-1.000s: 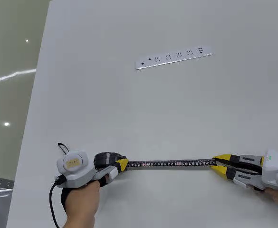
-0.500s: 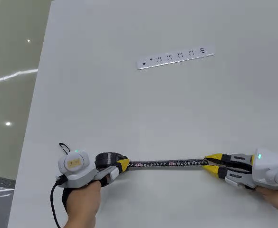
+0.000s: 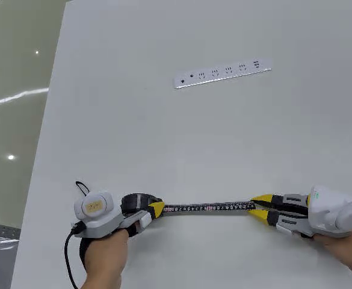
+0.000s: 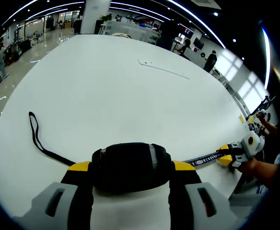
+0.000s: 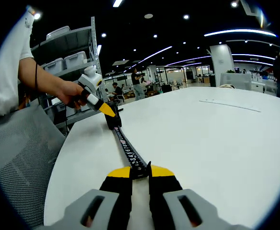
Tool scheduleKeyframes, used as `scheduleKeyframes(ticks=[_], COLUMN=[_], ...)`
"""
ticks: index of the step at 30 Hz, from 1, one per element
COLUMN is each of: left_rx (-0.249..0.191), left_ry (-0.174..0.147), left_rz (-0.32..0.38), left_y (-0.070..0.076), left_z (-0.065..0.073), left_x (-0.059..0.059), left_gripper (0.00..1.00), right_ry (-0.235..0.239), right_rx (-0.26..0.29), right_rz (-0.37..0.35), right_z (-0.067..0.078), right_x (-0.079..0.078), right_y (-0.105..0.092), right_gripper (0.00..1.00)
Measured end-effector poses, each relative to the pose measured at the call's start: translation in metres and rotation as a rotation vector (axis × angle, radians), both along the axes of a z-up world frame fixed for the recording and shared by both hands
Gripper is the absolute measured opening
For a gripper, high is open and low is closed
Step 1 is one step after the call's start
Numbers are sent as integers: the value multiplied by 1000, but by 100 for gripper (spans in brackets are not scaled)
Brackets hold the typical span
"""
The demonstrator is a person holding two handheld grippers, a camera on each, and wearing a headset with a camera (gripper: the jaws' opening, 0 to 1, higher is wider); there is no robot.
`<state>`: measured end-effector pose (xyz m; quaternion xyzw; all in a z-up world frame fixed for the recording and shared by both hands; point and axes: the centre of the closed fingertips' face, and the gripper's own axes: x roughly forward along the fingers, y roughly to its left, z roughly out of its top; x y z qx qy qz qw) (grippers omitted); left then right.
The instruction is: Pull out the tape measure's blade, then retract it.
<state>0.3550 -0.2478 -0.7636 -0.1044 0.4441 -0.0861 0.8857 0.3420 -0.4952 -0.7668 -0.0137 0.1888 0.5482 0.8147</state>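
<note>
The black tape measure case (image 3: 137, 202) lies near the table's front left, held between the yellow-tipped jaws of my left gripper (image 3: 152, 210). In the left gripper view the case (image 4: 131, 164) sits between both jaws, its black wrist strap (image 4: 39, 143) trailing left on the table. The dark blade (image 3: 207, 208) runs right from the case to my right gripper (image 3: 259, 206), which is shut on the blade's end. In the right gripper view the blade (image 5: 129, 153) stretches from the pinched tip (image 5: 141, 171) back to the case (image 5: 113, 121) and the left gripper (image 5: 103, 108).
A white power strip (image 3: 222, 73) lies flat farther back on the white table (image 3: 163, 132). The table's left edge borders a shiny floor (image 3: 13, 90). A mesh chair (image 5: 15, 158) and shelving show in the right gripper view.
My right gripper has moved left toward the case with the blade end, so the exposed blade is shorter. The left gripper and case have stayed put.
</note>
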Motion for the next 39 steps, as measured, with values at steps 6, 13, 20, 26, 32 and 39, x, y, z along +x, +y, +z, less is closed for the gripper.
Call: scheduleKeyframes(ticks=[6, 13, 20, 26, 32, 39], left_rx=[-1, -2, -3, -4, -3, -2], left_ry=[0, 3, 5, 5, 6, 5], left_rz=[0, -2, -3, -2, -4, -5], left_y=[0, 0, -1, 0, -1, 0], left_z=[-1, -1, 1, -1, -1, -2], left_x=[0, 0, -1, 0, 0, 0], left_gripper=[61, 61, 61, 61, 61, 60], right_ry=[1, -1, 3, 4, 9, 15], right_rx=[1, -2, -2, -10, -14, -8], right_rz=[9, 25, 38, 45, 44, 44], right_z=[0, -1, -1, -3, -5, -5], right_x=[1, 2, 3, 3, 4, 4], right_y=[9, 23, 37, 46, 45, 45], right_gripper=[11, 11, 11, 11, 11, 11])
